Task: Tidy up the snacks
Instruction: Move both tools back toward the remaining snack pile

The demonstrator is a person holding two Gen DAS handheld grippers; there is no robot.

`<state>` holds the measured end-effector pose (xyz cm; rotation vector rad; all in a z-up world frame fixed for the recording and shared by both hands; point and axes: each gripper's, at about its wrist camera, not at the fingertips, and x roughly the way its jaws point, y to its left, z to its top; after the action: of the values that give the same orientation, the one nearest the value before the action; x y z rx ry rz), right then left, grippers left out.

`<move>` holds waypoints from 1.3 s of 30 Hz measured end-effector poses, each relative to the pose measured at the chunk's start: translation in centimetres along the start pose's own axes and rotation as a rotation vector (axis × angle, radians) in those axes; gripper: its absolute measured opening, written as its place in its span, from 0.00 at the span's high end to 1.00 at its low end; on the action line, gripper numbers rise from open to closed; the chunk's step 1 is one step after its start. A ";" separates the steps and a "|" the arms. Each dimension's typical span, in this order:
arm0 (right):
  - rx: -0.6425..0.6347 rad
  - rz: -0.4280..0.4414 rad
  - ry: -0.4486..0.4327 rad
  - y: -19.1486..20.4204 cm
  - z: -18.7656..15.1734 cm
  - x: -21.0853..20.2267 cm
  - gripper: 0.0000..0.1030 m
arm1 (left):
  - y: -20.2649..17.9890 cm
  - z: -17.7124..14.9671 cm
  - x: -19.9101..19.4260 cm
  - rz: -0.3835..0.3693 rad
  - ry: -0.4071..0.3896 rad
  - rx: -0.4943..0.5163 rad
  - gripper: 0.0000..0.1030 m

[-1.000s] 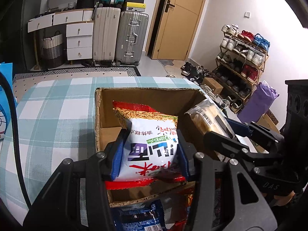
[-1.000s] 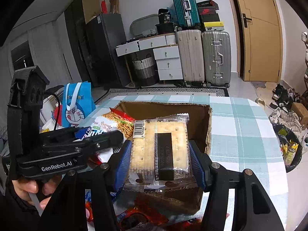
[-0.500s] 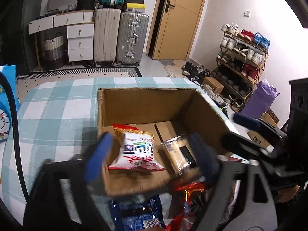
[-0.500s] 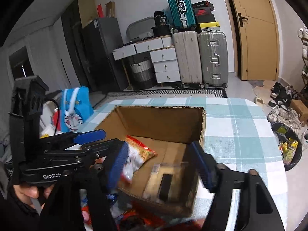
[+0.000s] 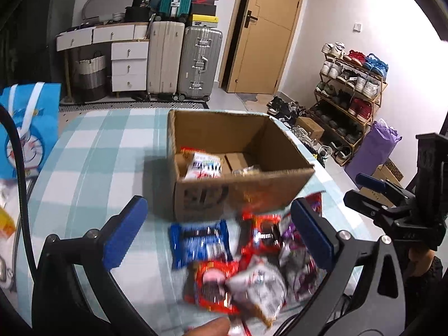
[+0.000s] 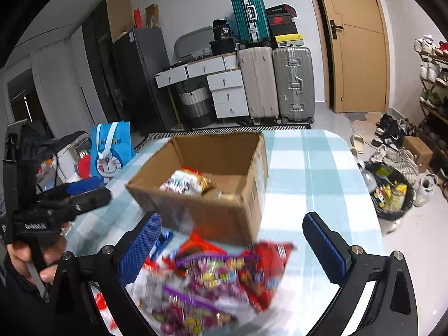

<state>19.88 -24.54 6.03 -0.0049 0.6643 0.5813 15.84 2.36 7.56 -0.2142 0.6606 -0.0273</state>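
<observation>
Left wrist view: both grippers, left gripper (image 5: pixel 218 232) and right gripper (image 6: pixel 232 243), gape wide over crinkly, blurred snack packets (image 5: pixel 238 266) beside corrugated cardboard box (image 5: pixel 238 196).

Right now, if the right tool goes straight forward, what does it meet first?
Probably the pile of snack packets lying between its open fingers, then the cardboard box behind. The right tool holds nothing; depth is uncertain.

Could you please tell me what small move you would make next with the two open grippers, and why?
Probably lower the left gripper onto the blue snack packet and close the jaws. Both grippers are open and empty; the right gripper hangs over the pile of loose red and purple snack bags. The brown cardboard box already holds a white noodle-snack bag, while the pile lies outside it.
</observation>
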 end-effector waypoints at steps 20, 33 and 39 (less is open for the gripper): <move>0.096 -0.011 0.147 1.1 -6.3 -2.0 0.00 | 0.9 -8.5 -4.8 0.036 0.100 -0.046 0.01; 0.150 -0.008 0.212 1.8 -8.4 0.3 0.00 | 1.3 -11.4 -3.3 0.054 0.178 -0.058 0.01; 0.158 0.004 0.249 2.2 -9.2 1.3 0.00 | 1.3 -12.3 -2.7 0.066 0.204 -0.047 0.01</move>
<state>14.22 -23.72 -1.67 0.0724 0.9516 0.5356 6.18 1.56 -0.53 -0.2366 0.8723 0.0305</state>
